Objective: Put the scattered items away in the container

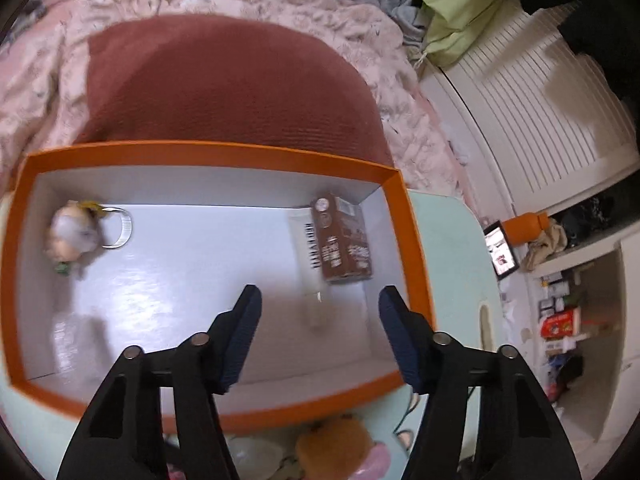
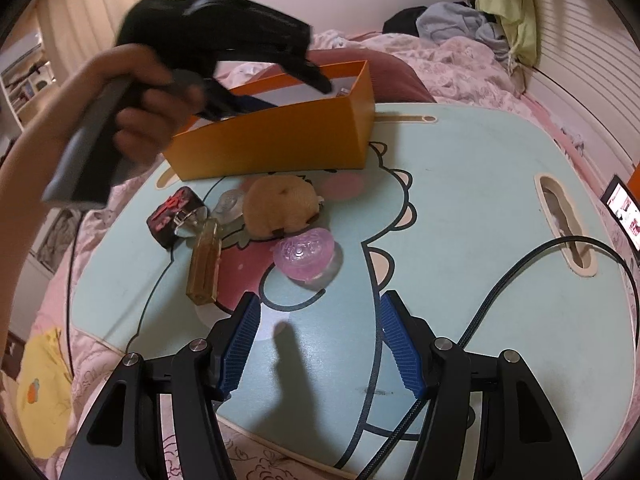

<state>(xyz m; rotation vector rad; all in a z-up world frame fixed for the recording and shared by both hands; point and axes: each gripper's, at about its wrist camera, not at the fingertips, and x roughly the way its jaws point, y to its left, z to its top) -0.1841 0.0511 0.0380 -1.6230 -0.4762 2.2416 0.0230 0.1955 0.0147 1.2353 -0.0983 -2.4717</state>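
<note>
A pale blue cartoon-printed table (image 2: pixel 460 208) filled the right wrist view, with the orange box (image 2: pixel 276 144) at upper centre and a tan plush (image 2: pixel 280 208), amber bottle (image 2: pixel 205 264), pink jelly case (image 2: pixel 306 254) and black cube (image 2: pixel 174 216) scattered just below it. In the left wrist view the box (image 1: pixel 412 240) held a brown carton (image 1: pixel 342 240) at right and a small doll (image 1: pixel 74 232) at left. The left gripper (image 1: pixel 320 300) hung part open over it, empty; the right gripper (image 2: pixel 320 304) stood part open and empty above the table.

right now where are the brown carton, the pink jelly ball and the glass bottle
brown carton (image 1: pixel 342 240), left wrist view, on its printed top face, inside the orange box
pink jelly ball (image 2: pixel 306 254), right wrist view, on its domed top
glass bottle (image 2: pixel 205 258), right wrist view, on the amber body
</note>
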